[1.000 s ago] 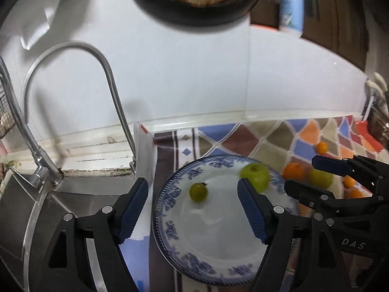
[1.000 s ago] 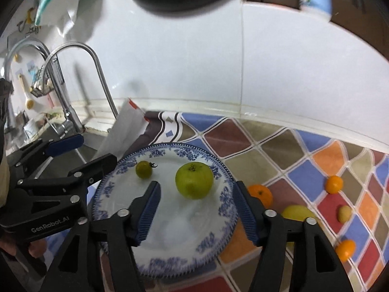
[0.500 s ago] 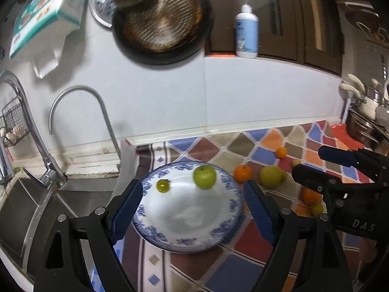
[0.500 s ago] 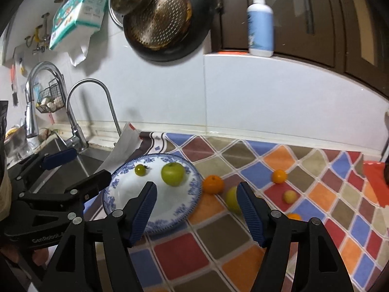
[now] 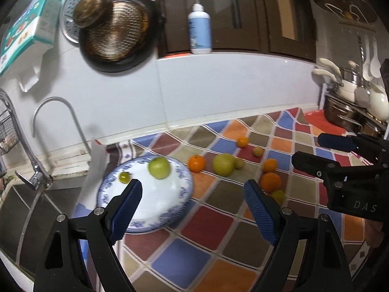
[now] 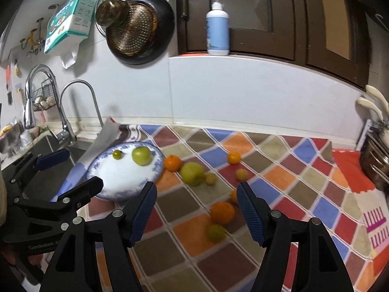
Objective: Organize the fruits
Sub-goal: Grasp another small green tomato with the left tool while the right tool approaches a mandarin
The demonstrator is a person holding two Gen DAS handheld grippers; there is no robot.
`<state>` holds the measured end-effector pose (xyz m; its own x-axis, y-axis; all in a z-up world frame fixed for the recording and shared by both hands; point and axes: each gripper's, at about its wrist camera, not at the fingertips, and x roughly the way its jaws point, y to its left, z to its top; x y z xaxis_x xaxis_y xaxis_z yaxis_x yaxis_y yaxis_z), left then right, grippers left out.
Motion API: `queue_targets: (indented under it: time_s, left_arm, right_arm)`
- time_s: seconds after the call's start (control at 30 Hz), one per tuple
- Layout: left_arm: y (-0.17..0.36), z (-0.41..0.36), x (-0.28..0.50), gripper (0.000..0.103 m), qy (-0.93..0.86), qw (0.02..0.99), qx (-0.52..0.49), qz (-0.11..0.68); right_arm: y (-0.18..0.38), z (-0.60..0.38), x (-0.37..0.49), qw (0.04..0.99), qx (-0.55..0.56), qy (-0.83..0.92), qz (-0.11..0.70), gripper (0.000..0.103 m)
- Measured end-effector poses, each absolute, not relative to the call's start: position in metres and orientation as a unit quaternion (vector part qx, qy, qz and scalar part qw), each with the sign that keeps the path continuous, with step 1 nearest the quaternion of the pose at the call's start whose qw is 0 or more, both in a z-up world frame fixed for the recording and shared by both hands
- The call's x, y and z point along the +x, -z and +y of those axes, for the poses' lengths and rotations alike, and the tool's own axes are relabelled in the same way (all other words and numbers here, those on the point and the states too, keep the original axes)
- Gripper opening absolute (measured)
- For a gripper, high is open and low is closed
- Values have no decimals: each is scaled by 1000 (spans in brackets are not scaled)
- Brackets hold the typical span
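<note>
A blue-and-white plate [image 5: 184, 187] [image 6: 158, 168] sits on the checkered cloth beside the sink. It holds a green apple [image 5: 159, 167] [image 6: 141, 155] and a small green fruit [image 5: 124, 177] [image 6: 117, 154]. Oranges [image 5: 197, 163] [image 6: 222, 212] and yellow-green fruits [image 5: 223, 164] [image 6: 192, 173] lie scattered on the cloth right of the plate. My left gripper [image 5: 193, 209] is open and empty, held above the cloth in front of the plate. My right gripper [image 6: 196, 211] is open and empty, above the cloth near the loose fruits.
A sink [image 5: 34, 202] with a curved faucet [image 5: 58, 121] lies at the left. A white bag [image 5: 96, 168] leans by the plate. Pots [image 5: 350, 107] stand at the right. A pan [image 6: 138, 31] hangs on the wall and a pump bottle [image 6: 217, 30] stands on the ledge.
Both grippers have drawn back and up from the plate. The view has widened to take in the scattered fruits and the wall. Both stay open and empty.
</note>
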<state>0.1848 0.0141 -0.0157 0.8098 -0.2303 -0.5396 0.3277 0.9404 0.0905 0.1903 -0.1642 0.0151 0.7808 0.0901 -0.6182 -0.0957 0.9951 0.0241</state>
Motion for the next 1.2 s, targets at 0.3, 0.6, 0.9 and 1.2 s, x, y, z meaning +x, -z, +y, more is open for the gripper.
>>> queue_targets:
  time_s: [0.3, 0.6, 0.9, 1.2]
  left_arm:
    - [49, -35, 186, 85, 186, 928, 96, 310]
    - [81, -75, 202, 80, 219, 905, 92, 354]
    - [105, -106, 226, 57, 248, 881, 76, 395]
    - [122, -124, 235, 36, 257, 865, 80, 423]
  right_arm:
    - [4, -207, 177, 936, -12, -32, 351, 69]
    - [36, -242, 180, 921, -2, -28, 388, 69]
    - [60, -265, 191, 911, 9, -20, 412, 69]
    - [70, -280, 195, 907, 18, -11, 421, 69]
